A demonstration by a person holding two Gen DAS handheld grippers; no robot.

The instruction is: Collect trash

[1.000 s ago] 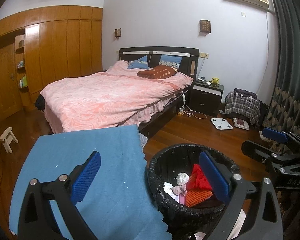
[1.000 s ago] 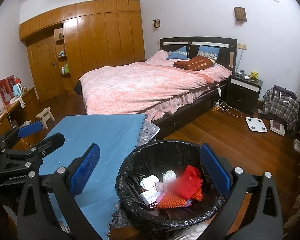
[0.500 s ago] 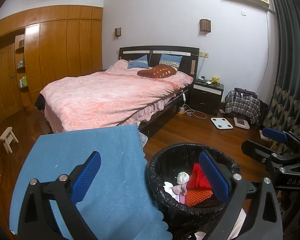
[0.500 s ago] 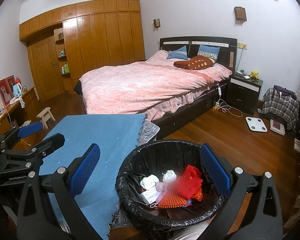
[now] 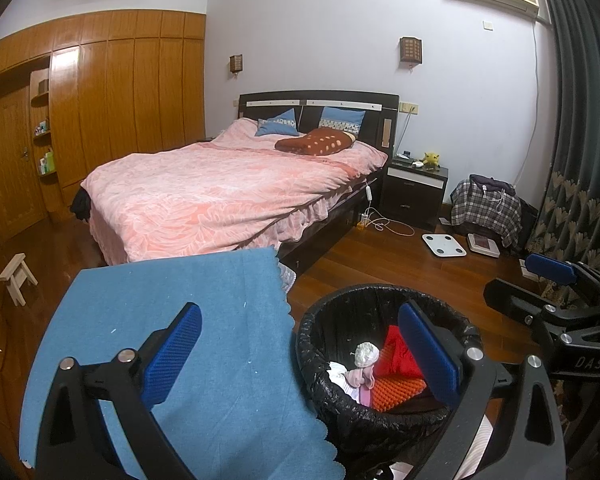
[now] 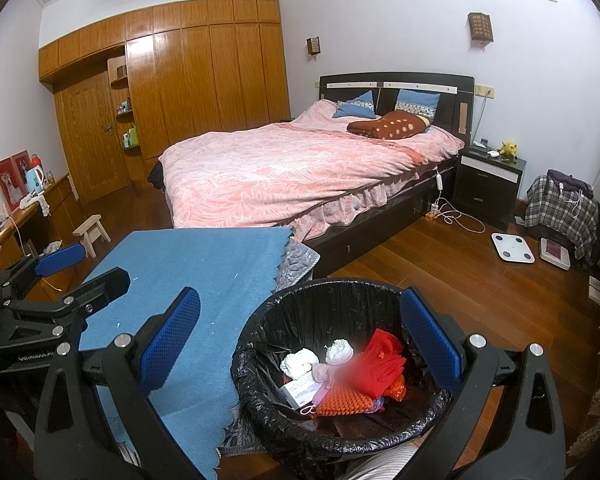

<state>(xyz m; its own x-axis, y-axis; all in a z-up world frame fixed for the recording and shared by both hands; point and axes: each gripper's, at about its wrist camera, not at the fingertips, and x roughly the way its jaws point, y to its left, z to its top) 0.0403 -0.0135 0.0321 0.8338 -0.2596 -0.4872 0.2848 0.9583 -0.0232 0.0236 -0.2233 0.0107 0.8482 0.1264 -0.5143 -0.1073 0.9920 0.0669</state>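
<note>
A black-bagged trash bin stands on the wood floor beside a table under a blue cloth. Inside lie crumpled white paper, a red item, an orange textured item and a small box. My left gripper is open and empty, above the cloth's edge and the bin. My right gripper is open and empty over the bin. Each gripper shows in the other's view: the right one at the right, the left one at the left.
A bed with a pink cover fills the middle of the room. A dark nightstand, a white scale and a plaid-draped pile lie at the right. A small stool, a desk and wooden wardrobes stand at the left.
</note>
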